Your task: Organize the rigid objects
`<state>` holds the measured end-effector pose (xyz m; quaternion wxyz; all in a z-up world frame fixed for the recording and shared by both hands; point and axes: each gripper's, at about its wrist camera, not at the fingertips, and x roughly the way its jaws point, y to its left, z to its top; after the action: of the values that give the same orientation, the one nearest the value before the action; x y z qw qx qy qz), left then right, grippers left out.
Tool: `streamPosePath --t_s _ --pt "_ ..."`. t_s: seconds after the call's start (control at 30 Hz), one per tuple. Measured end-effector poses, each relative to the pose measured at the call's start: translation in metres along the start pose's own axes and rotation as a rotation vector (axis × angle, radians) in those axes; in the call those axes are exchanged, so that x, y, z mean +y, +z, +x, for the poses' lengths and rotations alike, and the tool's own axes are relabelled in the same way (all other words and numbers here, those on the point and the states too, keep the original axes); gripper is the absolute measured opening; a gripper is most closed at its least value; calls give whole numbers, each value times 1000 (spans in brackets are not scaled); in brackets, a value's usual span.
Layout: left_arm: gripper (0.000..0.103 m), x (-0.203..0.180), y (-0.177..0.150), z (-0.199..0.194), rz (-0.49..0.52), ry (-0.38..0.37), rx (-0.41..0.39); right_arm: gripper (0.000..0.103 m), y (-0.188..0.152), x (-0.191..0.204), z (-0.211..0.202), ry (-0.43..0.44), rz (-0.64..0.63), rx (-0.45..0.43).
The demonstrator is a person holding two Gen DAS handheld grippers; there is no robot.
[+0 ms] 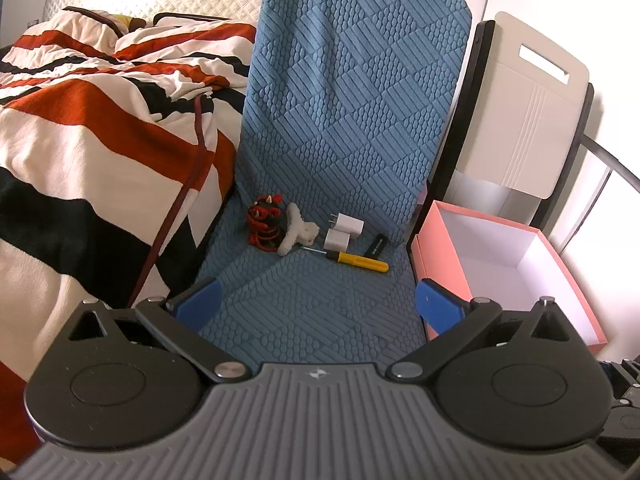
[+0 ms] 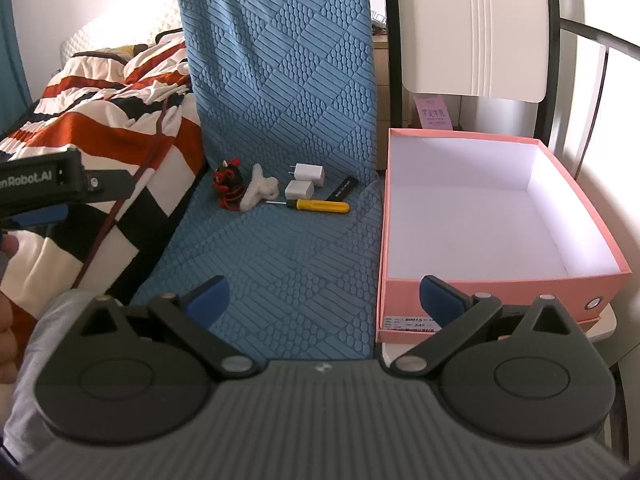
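At the back of the blue textured seat cover, close to the fold where it rises, lies a row of small items. Yellow-handled screwdriver — long axis across the seat, metal tip pointing left toward the white fluffy hair clip. Two white plug adapters, blocky, one behind the other, just beyond the screwdriver. Black flat stick, slanted, at the right end. Red-and-black horned figure with red cord, at the left end.

Pink cardboard box, open, white inside, beside the seat's right edge; only the right wrist view shows its printed label and a metal eyelet.

Left gripper — blue pads wide apart, holding nothing. Right gripper likewise spread, holding nothing. Striped blanket to the left.
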<state>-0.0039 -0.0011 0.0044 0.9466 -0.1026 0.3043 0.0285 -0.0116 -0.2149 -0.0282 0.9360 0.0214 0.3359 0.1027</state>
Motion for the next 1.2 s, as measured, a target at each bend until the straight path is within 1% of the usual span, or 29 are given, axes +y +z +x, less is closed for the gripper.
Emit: streamPosePath --t_s 0.6,1.0,1.2 --pt "103 2 -3 1 0 -5 11 103 -2 0 1 1 5 10" --pt "103 0 -6 2 7 -15 25 103 -3 0 4 10 -1 39" --pt "103 1 -9 -1 17 -3 23 103 -3 1 -4 13 0 16"
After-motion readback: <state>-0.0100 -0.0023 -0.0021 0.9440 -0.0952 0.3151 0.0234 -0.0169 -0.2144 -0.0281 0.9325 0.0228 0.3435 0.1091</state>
